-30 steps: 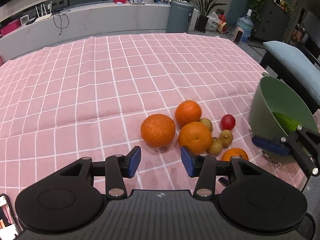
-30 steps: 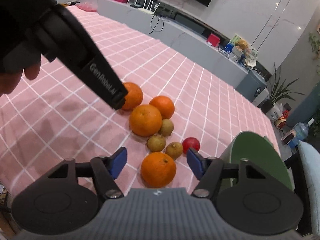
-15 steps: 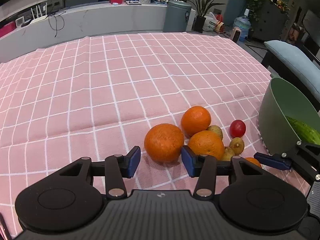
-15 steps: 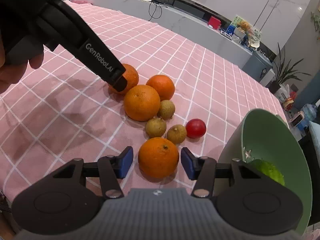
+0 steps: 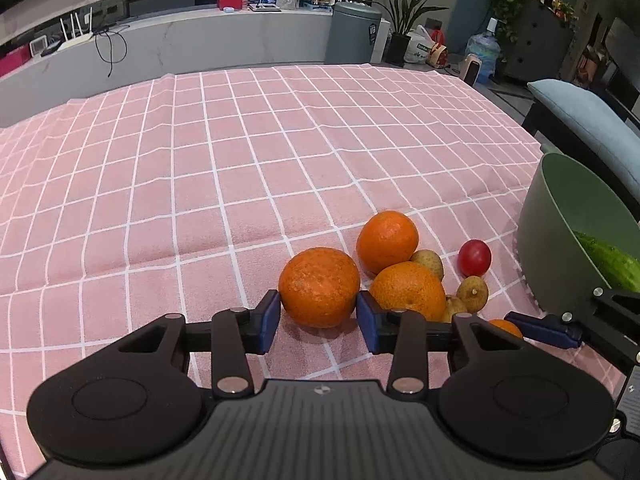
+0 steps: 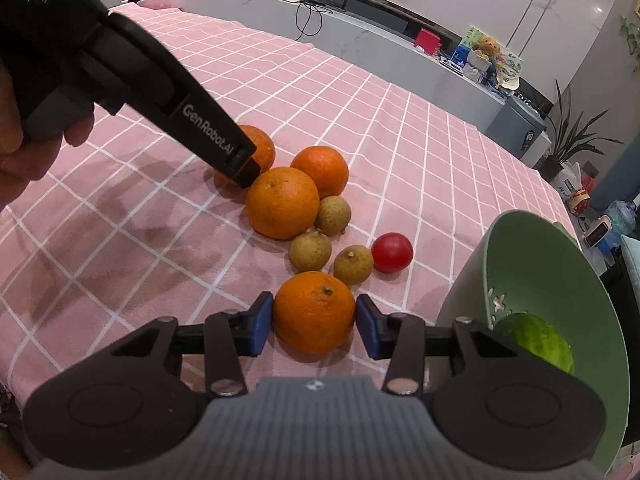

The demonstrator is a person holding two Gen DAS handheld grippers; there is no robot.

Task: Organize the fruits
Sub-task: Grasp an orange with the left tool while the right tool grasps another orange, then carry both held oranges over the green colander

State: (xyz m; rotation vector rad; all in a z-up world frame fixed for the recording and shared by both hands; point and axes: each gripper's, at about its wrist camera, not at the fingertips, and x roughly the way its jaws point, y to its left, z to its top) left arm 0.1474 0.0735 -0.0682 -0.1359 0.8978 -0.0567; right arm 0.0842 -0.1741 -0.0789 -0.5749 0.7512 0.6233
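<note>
Both tongs are closing, each around an orange. Left tongs (image 5: 318, 322) are bracketing the rough orange (image 5: 319, 286), which is sitting on the pink checked cloth (image 5: 200, 200) covering the worktop; the blue pads are lying right against its two sides, though a firm pinch cannot be told. Right tongs (image 6: 314, 324) are doing the same with the near orange (image 6: 314, 312), their pads touching or almost touching its flanks while it is resting on the cloth.

Just beyond the near orange, three small brown fruits (image 6: 310, 251) are lying in a loose cluster, with a red fruit (image 6: 392, 252) beside them toward the bowl. Behind these, a big orange (image 6: 282, 202) is sitting against another orange (image 6: 322, 170), and the rough orange is showing partly behind the black finger of the left tongs, which is reaching in from the upper left of the right wrist view. A person's hand (image 6: 12, 140) is gripping that tool at the frame's left edge.

To the right, a green bowl (image 6: 536, 264) is standing at the edge of the cloth, near the fruit pile, tilted in the fisheye view, and a green cucumber-like vegetable (image 6: 536, 340) is lying inside it.

Farther back, the cloth is stretching away bare toward a grey counter (image 5: 200, 40) carrying a router, cables and boxes, with potted plants (image 5: 400, 20) beyond.
</note>
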